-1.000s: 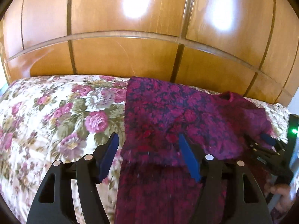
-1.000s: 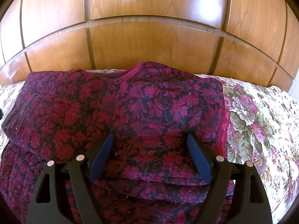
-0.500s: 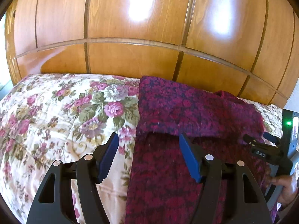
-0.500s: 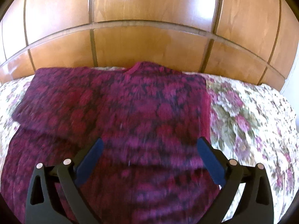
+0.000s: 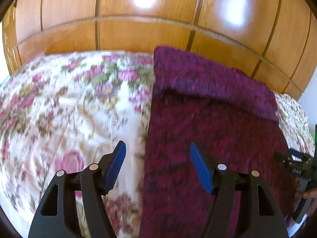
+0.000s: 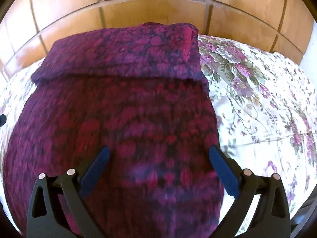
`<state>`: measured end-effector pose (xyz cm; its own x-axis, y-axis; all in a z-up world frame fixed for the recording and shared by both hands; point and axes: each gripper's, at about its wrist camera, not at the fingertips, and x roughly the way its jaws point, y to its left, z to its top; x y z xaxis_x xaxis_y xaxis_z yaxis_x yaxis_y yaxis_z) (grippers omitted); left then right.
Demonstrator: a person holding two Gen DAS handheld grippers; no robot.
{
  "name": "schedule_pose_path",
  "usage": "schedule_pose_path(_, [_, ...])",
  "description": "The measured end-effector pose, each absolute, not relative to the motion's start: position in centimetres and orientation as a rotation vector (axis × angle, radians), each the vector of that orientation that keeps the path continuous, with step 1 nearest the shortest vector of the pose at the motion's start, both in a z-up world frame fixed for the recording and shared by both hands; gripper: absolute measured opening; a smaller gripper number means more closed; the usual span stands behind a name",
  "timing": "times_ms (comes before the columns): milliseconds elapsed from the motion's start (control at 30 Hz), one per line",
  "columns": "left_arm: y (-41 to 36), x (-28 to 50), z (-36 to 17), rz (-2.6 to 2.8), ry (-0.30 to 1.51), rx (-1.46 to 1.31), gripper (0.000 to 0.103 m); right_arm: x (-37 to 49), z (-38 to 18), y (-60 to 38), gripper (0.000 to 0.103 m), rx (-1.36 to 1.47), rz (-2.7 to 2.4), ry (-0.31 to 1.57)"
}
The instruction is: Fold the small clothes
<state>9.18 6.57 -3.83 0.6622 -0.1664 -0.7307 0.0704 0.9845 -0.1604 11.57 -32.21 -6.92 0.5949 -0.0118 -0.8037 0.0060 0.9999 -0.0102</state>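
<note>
Risk is my wide, empty right gripper (image 6: 158, 166) and parted, empty left gripper (image 5: 157, 167) snagging the garment (image 6: 122, 119), undoing the upper-frame fold.

Matt woven garment (image 6: 122, 119); cotton-like floral bedspread (image 5: 65, 107); glossy wooden headboard (image 5: 138, 31).

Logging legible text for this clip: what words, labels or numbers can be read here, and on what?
"DAS": white letters on the right tool, seen at the left wrist view's right edge; slightly blurred, so the reading is uncertain.
No text shows on the purple floral garment, the floral bedspread or the wooden panels.
</note>
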Motion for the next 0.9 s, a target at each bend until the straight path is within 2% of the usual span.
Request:
schedule_pose_path(133, [8.2,6.9,-4.9,-0.191,0.88,-0.168,0.066,9.4,-6.5,-33.1,0.1,-0.008,-0.035,0.936])
schedule_pose_path(333, [9.2,3.0,-6.4,-0.361,0.959,-0.233,0.064,5.7,-7.5,-36.5,0.099,0.143,-0.022,1.012])
schedule_pose_path(400, [8.6,1.6,-7.1,-0.397,1.001,-0.196,0.058,4.2,-7.9,-37.0,0.089,0.194,0.012,1.045])
schedule_pose_path(433, [8.3,1.0,-7.4,-0.409,1.018,-0.183,0.057,3.2,-7.9,-37.1,0.088,0.216,0.035,1.057])
schedule_pose_path(500, [7.8,-0.4,-7.8,-0.436,1.042,-0.171,0.055,1.8,-8.0,-37.1,0.08,0.232,0.07,1.082])
schedule_pose_path(533, [7.7,-0.9,-7.9,-0.447,1.055,-0.166,0.045,1.0,-8.1,-37.0,0.078,0.237,0.096,1.1])
schedule_pose_path(567, [7.7,-1.1,-8.0,-0.451,1.065,-0.163,0.04,0.4,-8.2,-36.7,0.074,0.239,0.123,1.125])
schedule_pose_path(633, [7.9,-1.5,-7.8,-0.471,1.075,-0.179,0.022,-0.6,-8.6,-36.0,0.065,0.25,0.197,1.187])
schedule_pose_path(733, [8.8,-1.5,-6.8,-0.505,1.059,-0.242,0.017,-1.4,-8.3,-35.0,0.047,0.246,0.293,1.231])
schedule_pose_path(800, [9.7,-1.0,-5.7,-0.533,1.04,-0.313,0.016,-1.1,-7.4,-34.9,0.03,0.271,0.332,1.21])
schedule_pose_path(900, [10.3,-0.1,-3.7,-0.597,0.988,-0.41,0.014,-0.1,-4.9,-35.4,0.025,0.362,0.39,1.115])
